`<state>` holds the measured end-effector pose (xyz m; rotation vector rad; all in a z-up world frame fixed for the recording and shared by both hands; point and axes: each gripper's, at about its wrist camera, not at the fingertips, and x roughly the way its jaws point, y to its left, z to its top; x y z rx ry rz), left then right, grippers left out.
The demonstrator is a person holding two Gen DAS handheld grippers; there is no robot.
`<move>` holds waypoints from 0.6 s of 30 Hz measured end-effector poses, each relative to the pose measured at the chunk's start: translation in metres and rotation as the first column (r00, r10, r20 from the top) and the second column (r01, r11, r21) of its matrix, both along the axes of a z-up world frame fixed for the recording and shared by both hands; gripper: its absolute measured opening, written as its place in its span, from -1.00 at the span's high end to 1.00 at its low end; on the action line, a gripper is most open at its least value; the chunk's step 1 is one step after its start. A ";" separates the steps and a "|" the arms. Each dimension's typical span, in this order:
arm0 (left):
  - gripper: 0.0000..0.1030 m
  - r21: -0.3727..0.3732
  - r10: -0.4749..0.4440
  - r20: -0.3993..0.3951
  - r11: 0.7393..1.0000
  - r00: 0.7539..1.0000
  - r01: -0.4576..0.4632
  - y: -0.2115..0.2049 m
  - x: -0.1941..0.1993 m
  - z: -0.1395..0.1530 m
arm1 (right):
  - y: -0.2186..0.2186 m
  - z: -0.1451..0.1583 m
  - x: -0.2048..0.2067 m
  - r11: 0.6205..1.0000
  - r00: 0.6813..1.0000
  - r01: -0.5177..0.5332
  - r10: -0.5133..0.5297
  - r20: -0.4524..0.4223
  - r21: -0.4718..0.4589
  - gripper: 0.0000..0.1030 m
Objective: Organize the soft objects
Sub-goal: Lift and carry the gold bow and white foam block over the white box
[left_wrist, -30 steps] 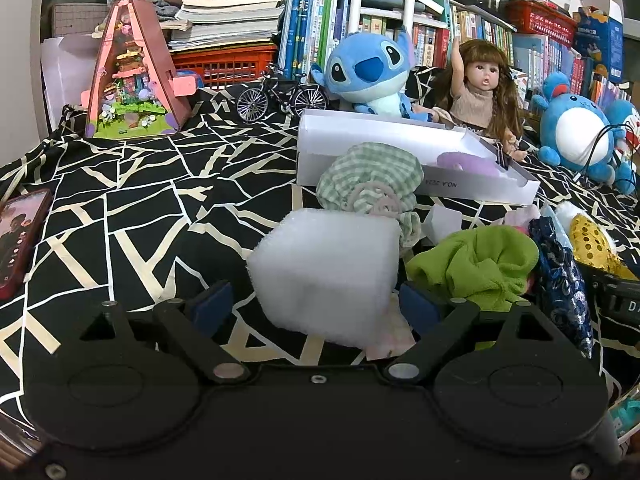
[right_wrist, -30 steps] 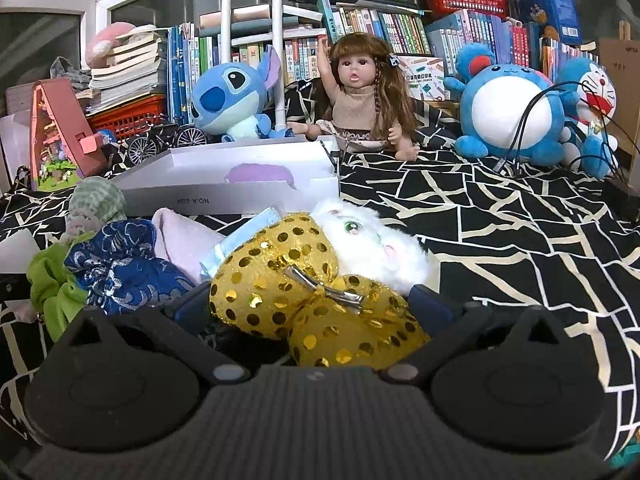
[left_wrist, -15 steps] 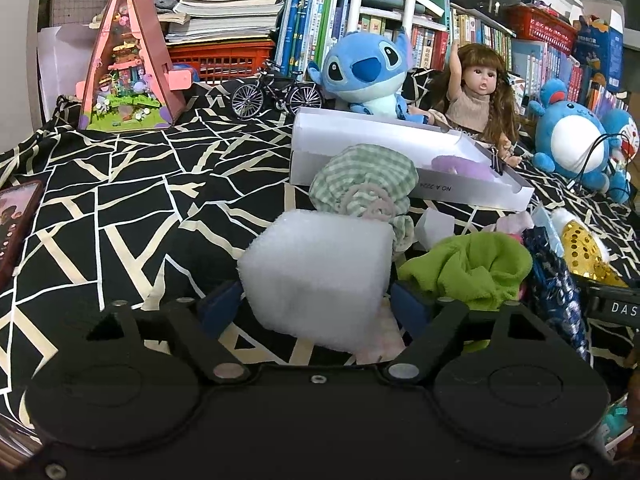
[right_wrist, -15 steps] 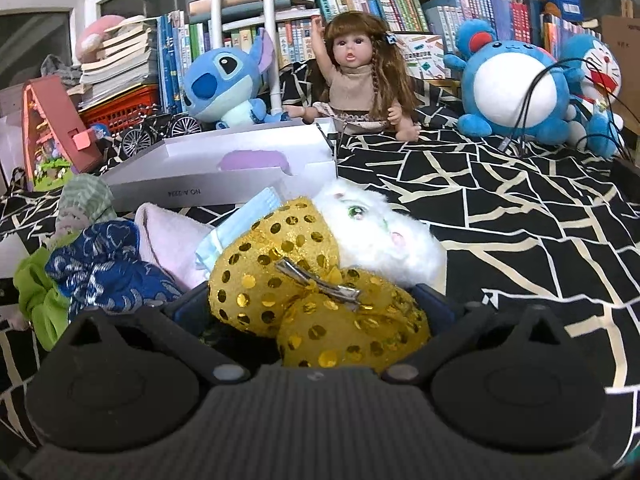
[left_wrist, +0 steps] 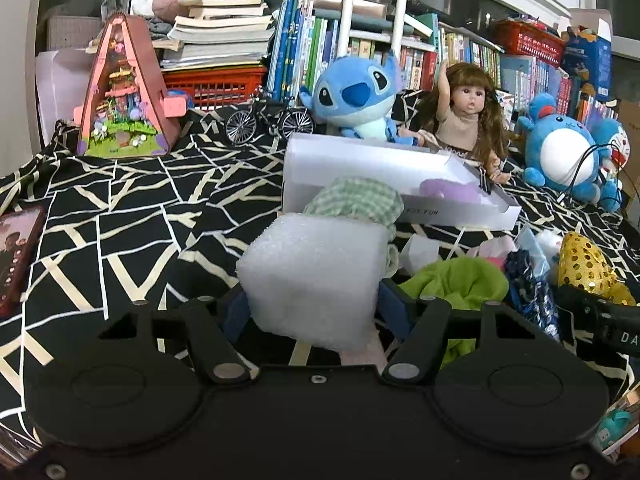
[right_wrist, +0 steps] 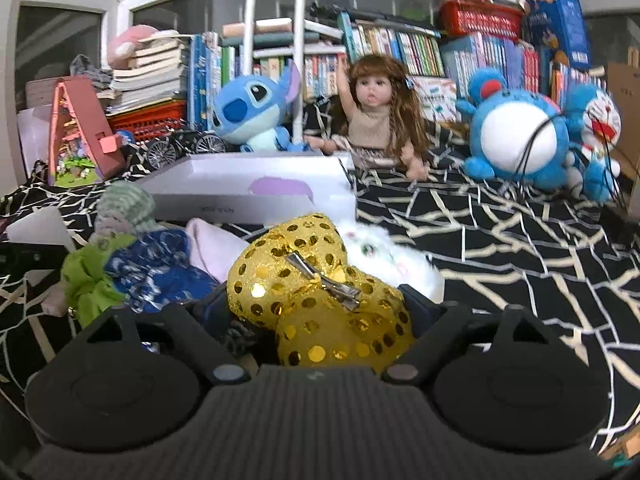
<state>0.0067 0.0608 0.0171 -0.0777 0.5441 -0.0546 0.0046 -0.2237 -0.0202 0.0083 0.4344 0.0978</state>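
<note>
A white foam block [left_wrist: 316,276] sits between the blue pads of my left gripper [left_wrist: 313,309]. The jaws are closing and both pads touch its sides. Behind it lie a green checked cloth [left_wrist: 356,200] and a white box [left_wrist: 384,168] with a purple item inside. A gold sequin bow [right_wrist: 316,296] with a metal clip fills my right gripper [right_wrist: 316,305], whose jaws are closing against its sides. Beside the bow lie a white plush [right_wrist: 384,256], a blue patterned cloth [right_wrist: 156,264], a pink cloth [right_wrist: 212,244] and a green cloth [right_wrist: 88,276].
Everything lies on a black cloth with white lines [left_wrist: 120,216]. At the back stand a blue plush [left_wrist: 356,96], a doll [left_wrist: 464,120], a round blue plush [left_wrist: 560,156], a toy bicycle [left_wrist: 268,120], a pink triangular house [left_wrist: 120,96] and books. A phone [left_wrist: 16,256] lies at the left.
My left gripper's jaws have drawn in onto the foam block. My right gripper's jaws have narrowed around the gold bow, and that view has shifted, with the white plush now farther behind the bow.
</note>
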 end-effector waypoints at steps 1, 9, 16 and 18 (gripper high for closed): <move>-0.26 0.000 -0.001 0.003 1.000 1.000 0.001 0.000 0.000 0.001 | 0.001 0.003 -0.001 1.000 1.000 -0.005 0.005 0.007 -0.002 -0.65; -0.25 -0.005 -0.014 0.011 1.000 1.000 0.014 -0.001 0.013 0.016 | 0.003 0.021 0.011 0.999 0.999 -0.027 0.026 0.038 0.025 -0.66; -0.25 -0.023 -0.036 0.019 0.999 0.999 0.037 -0.002 0.036 0.033 | -0.002 0.035 0.034 0.996 0.999 -0.037 0.035 0.024 0.075 -0.68; -0.25 -0.049 -0.043 0.013 0.998 0.999 0.044 -0.001 0.045 0.039 | -0.003 0.040 0.042 0.996 0.999 -0.043 0.041 0.018 0.082 -0.69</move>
